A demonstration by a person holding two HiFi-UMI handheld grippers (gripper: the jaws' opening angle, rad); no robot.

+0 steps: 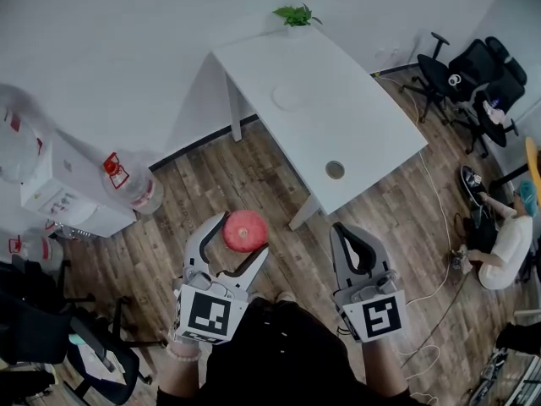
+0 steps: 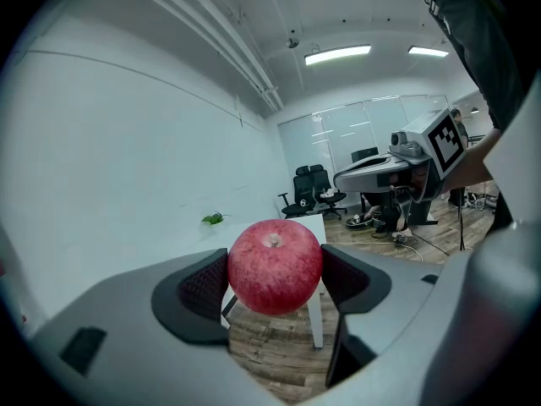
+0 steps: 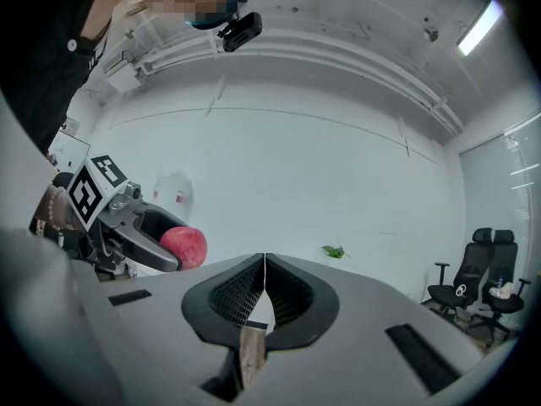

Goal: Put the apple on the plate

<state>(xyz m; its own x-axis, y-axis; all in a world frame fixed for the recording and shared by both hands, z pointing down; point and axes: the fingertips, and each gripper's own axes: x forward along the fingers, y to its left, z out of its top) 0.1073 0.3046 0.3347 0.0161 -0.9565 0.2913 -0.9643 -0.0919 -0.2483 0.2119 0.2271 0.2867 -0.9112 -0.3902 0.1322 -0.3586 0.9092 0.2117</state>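
Observation:
A red apple [image 1: 245,230] is clamped between the jaws of my left gripper [image 1: 243,233], held in the air above the wooden floor. In the left gripper view the apple [image 2: 275,266] fills the gap between the dark pads [image 2: 203,288]. My right gripper [image 1: 347,237] hangs beside it, shut with nothing in it; its pads [image 3: 287,292] meet along a thin line. From the right gripper view the apple [image 3: 184,246] shows at the left. A white plate [image 1: 290,96] lies on the white table [image 1: 355,138], far ahead of both grippers.
A small potted plant [image 1: 296,15] stands at the table's far edge, and a round cable hole [image 1: 335,170] sits near its front. Water bottles [image 1: 127,180] and a white cabinet [image 1: 72,194] are at the left. Office chairs [image 1: 473,79] and a crouching person [image 1: 507,239] are at the right.

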